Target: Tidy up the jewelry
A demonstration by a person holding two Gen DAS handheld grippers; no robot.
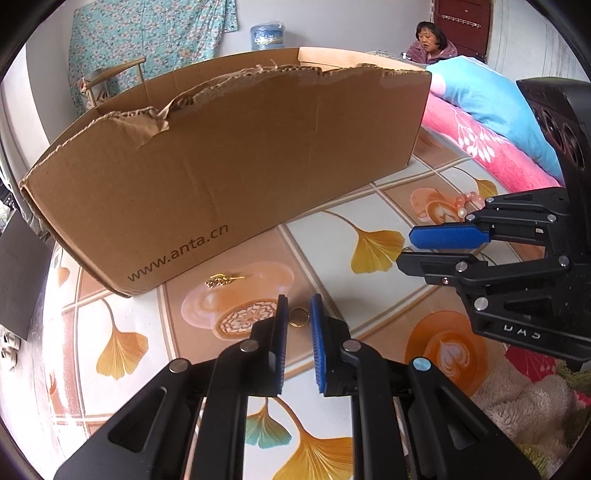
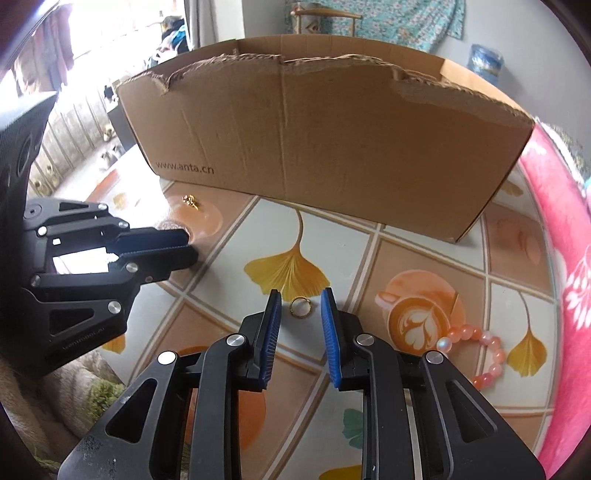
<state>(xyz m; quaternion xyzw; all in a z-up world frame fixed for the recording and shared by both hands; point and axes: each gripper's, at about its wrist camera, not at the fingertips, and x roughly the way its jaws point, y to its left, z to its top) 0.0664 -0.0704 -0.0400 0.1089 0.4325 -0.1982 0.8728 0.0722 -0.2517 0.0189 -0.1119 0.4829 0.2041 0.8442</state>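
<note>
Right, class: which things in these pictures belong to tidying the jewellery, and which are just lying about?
For the job: gold ring, second gold ring, small gold trinket, bead bracelet, probably the cardboard box.
Lying about: pink blanket, blue pillow, water jug, chair.

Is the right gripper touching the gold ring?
Apart. The right wrist view shows the gold ring lying between the right gripper's pads, with tablecloth visible on both sides.

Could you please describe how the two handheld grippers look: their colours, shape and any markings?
The left gripper and the right gripper are both matte black: angular slotted linkage arms joined by round silver pins, each finger faced with a ribbed blue pad. The left has one light-blue pin. Small pale lettering on the bodies is unreadable. No cables or sleeves show.
</note>
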